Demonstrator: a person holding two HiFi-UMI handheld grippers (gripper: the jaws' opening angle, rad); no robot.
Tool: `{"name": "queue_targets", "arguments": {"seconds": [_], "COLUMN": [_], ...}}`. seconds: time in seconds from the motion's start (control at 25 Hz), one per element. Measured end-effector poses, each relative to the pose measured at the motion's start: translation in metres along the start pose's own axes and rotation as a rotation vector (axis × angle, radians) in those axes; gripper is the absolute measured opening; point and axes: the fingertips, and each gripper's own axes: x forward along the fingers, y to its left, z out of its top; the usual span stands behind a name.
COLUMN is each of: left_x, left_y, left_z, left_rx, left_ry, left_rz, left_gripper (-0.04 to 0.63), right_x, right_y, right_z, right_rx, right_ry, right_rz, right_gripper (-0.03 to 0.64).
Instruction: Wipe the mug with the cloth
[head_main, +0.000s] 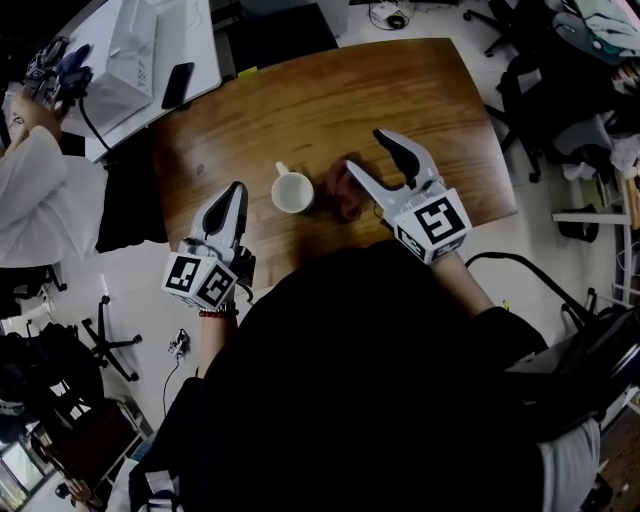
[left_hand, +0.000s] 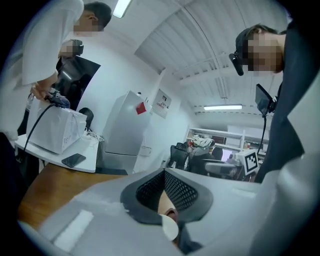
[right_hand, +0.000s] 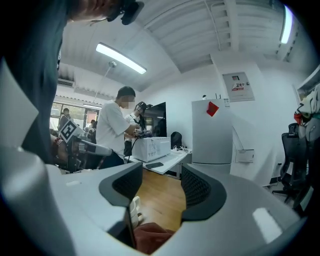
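Here, mug (head_main: 293, 193) beside cloth (head_main: 343, 197); right gripper (head_main: 365, 150) gapes (near cloth); left gripper (head_main: 236, 190) closed.

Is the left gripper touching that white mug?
Apart. The head view shows a strip of bare wooden table between the left gripper and the mug.

The worktop (head_main: 330, 110) is bare wood across its far half and toward its right edge. Near the middle of the near edge, the mug (head_main: 293, 192) and cloth (head_main: 343, 193) block the way, touching each other. A bare strip separates the mug from the left tool (head_main: 236, 192), jaws together. The right tool (head_main: 366, 150), jaws apart, is just beside the cloth.
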Motion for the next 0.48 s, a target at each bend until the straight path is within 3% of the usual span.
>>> {"name": "queue_targets", "arguments": {"seconds": [0.48], "left_x": [-0.001], "left_y": [-0.011], "left_z": [0.040], "left_rx": [-0.005], "left_ry": [-0.105], "left_rz": [-0.015], "left_gripper": [0.000], "right_x": [0.007], "right_y": [0.006], "right_z": [0.019], "right_rx": [-0.051], "right_ry": [-0.035], "right_rz": [0.000], "right_gripper": [0.213]}}
